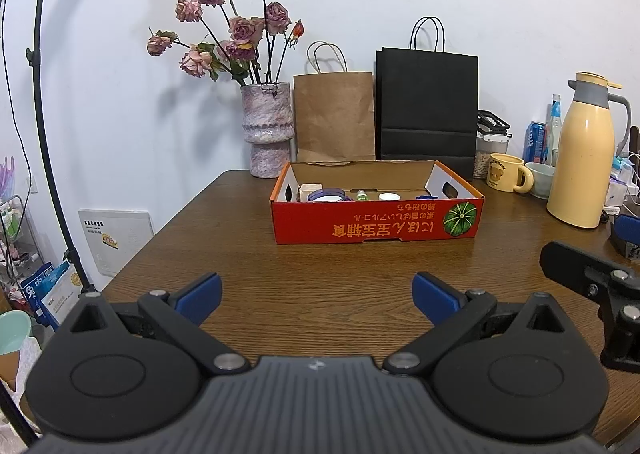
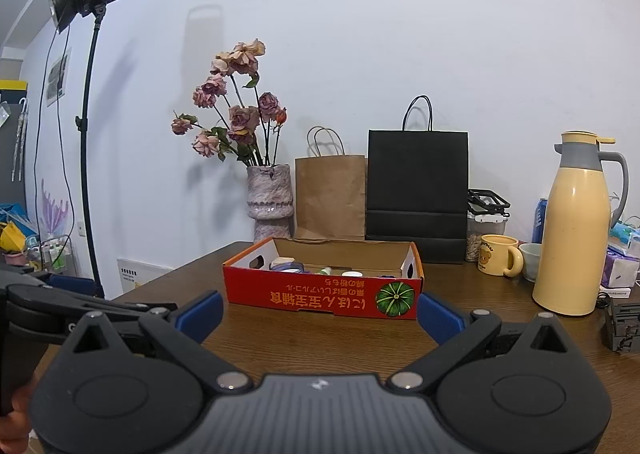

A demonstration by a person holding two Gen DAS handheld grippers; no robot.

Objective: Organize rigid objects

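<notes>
Both the left gripper [image 1: 316,294] and right gripper [image 2: 320,314] hung spread and empty before the red box [image 1: 376,224] mid-table [image 1: 240,274], whose small jars and tape rolls looked light, stiff and best pinched across their sides.

Two paper bags [image 1: 386,110], one box [image 1: 376,224], one vase [image 1: 266,126].

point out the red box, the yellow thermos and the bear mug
red box [image 1: 360,226], left wrist view, on its printed front wall
yellow thermos [image 1: 580,170], left wrist view, mid body
bear mug [image 2: 494,260], right wrist view, on the bear print
</notes>
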